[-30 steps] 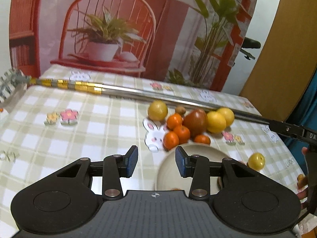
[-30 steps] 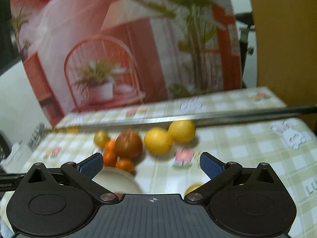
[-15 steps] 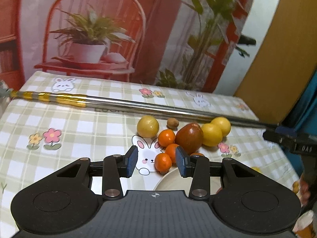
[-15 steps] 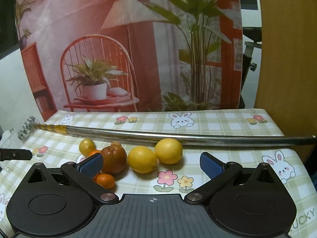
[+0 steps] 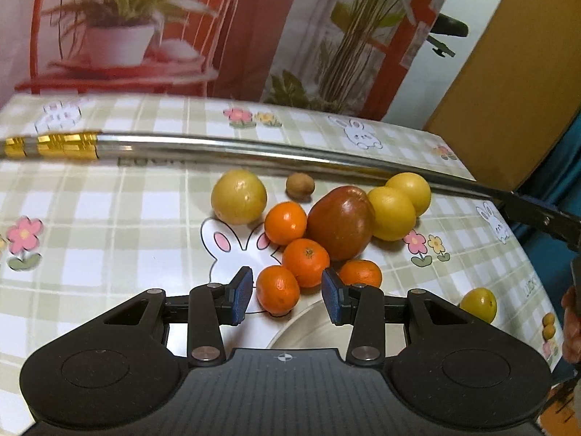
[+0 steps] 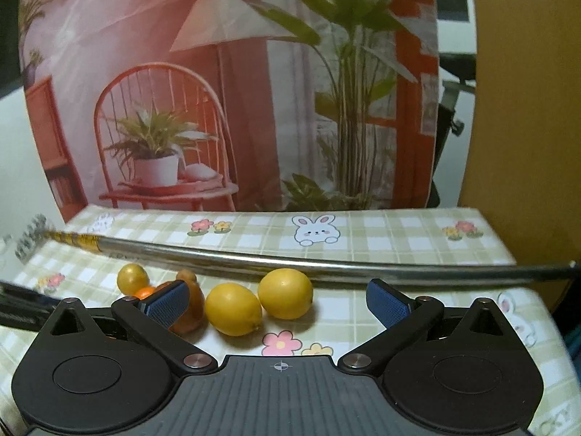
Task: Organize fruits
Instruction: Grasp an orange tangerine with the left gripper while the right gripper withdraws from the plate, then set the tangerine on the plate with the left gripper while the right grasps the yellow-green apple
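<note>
In the left wrist view, several small tangerines (image 5: 305, 261) cluster beside a red-brown mango (image 5: 339, 222), two lemons (image 5: 391, 212), a yellow round fruit (image 5: 238, 196) and a small brown fruit (image 5: 300, 185). My left gripper (image 5: 287, 294) is open, its pads either side of the nearest tangerine (image 5: 277, 289), above a white plate (image 5: 308, 327) rim. My right gripper (image 6: 277, 303) is wide open and empty, just before the two lemons (image 6: 233, 309); the mango (image 6: 192, 301) sits behind its left finger.
A long metal rod (image 5: 254, 152) with a gold grip lies across the checked tablecloth behind the fruit; it also shows in the right wrist view (image 6: 290, 263). One yellow fruit (image 5: 478, 304) lies apart at the right. A printed backdrop stands behind the table.
My left gripper has moved forward toward the tangerines, so the nearest one now sits between its pads. My right gripper has drawn back and lowered; the lemons sit closer to its fingers.
</note>
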`<state>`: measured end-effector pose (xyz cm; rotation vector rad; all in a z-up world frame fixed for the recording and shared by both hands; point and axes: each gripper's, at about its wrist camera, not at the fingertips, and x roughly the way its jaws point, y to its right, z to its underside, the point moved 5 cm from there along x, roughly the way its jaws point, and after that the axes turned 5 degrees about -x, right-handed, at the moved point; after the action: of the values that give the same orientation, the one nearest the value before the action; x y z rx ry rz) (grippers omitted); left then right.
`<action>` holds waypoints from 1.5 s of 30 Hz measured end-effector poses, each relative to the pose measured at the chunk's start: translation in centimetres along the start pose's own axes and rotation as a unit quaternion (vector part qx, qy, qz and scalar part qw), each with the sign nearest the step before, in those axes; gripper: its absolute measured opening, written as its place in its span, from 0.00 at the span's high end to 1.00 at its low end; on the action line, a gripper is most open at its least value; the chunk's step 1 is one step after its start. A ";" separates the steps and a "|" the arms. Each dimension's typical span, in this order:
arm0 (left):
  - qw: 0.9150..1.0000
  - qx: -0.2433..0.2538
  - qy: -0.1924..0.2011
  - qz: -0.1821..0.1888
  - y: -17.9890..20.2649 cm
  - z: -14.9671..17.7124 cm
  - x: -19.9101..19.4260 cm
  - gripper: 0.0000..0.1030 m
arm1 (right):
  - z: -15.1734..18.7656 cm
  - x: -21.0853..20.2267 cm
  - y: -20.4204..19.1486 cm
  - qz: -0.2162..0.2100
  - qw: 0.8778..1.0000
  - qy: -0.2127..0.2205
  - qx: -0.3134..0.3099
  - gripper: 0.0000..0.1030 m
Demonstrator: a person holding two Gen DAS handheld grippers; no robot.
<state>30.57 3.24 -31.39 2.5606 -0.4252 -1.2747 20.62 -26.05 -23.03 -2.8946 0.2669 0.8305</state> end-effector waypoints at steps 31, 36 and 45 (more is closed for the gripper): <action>0.999 -0.030 -0.004 -0.018 -2.0 0.6 1.1 0.71 | 2.6 1.4 1.9 0.017 0.999 -0.040 0.029 0.00; 0.999 -0.023 0.017 -0.026 -1.8 0.9 -0.7 0.71 | 2.8 1.5 1.9 0.018 0.998 -0.046 0.025 0.00; 0.998 -0.001 0.054 -0.019 0.0 2.4 -4.4 0.71 | 4.2 0.8 2.8 0.006 0.997 -0.049 0.058 0.02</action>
<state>26.14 4.68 -29.56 2.6327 -0.3547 -1.1409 18.61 -28.24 -27.19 -2.7396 0.3108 0.9232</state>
